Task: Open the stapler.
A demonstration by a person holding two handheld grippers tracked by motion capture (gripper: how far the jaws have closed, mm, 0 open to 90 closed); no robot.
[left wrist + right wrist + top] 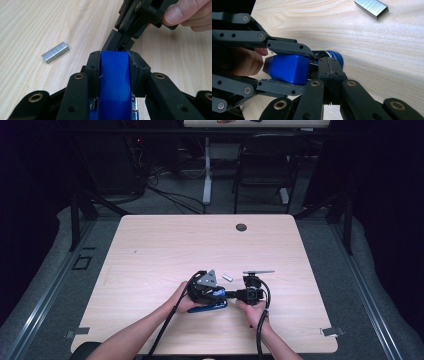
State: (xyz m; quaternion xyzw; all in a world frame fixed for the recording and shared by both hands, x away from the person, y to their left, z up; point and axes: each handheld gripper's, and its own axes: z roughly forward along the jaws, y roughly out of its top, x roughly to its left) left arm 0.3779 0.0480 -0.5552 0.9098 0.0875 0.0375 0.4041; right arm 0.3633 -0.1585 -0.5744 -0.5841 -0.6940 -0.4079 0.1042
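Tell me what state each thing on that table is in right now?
Stapler: blue, clamped across its body by the left gripper.
Left gripper: shut on the stapler.
Right gripper: jaws closed together, tip at the stapler's metal part; whether it pinches anything is unclear.
Staples: one loose strip, lying flat on the table, untouched.

Blue stapler's [113, 82] lower body cut off by the bottom edge, its front perhaps behind the jaws.
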